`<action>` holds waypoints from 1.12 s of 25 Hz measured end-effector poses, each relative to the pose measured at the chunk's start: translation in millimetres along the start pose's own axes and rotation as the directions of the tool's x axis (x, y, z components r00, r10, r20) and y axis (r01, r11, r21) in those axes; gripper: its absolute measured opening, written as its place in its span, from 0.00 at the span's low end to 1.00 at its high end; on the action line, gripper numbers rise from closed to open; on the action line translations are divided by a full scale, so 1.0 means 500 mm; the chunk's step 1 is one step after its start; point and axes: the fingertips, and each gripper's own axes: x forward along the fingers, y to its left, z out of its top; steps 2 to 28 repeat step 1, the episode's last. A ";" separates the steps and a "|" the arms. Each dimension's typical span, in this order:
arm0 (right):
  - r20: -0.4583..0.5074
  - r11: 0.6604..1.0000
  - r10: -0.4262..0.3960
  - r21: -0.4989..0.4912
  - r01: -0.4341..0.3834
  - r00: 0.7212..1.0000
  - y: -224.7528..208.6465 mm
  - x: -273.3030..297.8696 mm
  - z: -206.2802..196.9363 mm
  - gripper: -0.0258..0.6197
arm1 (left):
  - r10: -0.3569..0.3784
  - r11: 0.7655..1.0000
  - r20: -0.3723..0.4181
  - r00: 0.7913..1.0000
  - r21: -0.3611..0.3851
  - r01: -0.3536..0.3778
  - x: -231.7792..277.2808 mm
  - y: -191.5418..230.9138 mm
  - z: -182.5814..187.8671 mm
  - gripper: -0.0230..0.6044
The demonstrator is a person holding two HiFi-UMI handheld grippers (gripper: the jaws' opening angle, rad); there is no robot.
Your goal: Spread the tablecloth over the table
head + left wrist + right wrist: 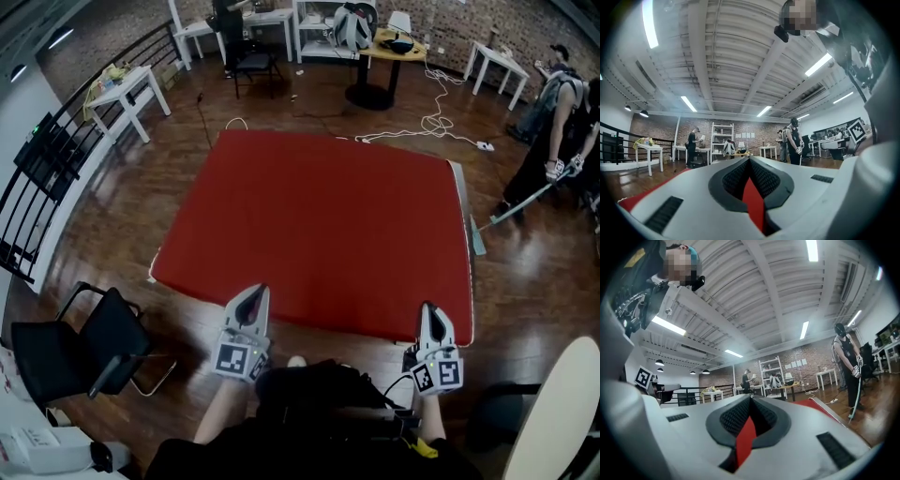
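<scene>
Table (458, 187), whole tablecloth (319, 225): head view only

Pale grey left tool (254, 292), right tool (428, 309); black pads (734, 179); square-marker cubes (239, 359); dark clothing (216, 459).

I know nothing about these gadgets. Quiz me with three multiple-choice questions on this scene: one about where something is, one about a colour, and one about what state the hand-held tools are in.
1. Where do the left gripper and the right gripper meet the tablecloth?
A. at its near edge
B. at its far edge
C. in its middle

2. What colour is the tablecloth?
A. blue
B. red
C. white

3. How do both grippers' jaws stand?
A. wide apart and empty
B. closed on a cable
C. closed on the tablecloth

Answers:
1 A: the head view shows both tips at the edge nearest the camera.
2 B: the cloth is red in every view.
3 C: each gripper view shows red cloth pinched between closed jaws.
</scene>
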 end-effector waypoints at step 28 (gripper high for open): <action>-0.006 1.000 -0.002 0.001 0.002 1.000 -0.005 -0.001 -0.001 0.04 | 0.001 1.000 -0.003 1.000 -0.003 -0.001 0.004 -0.002 0.002 0.04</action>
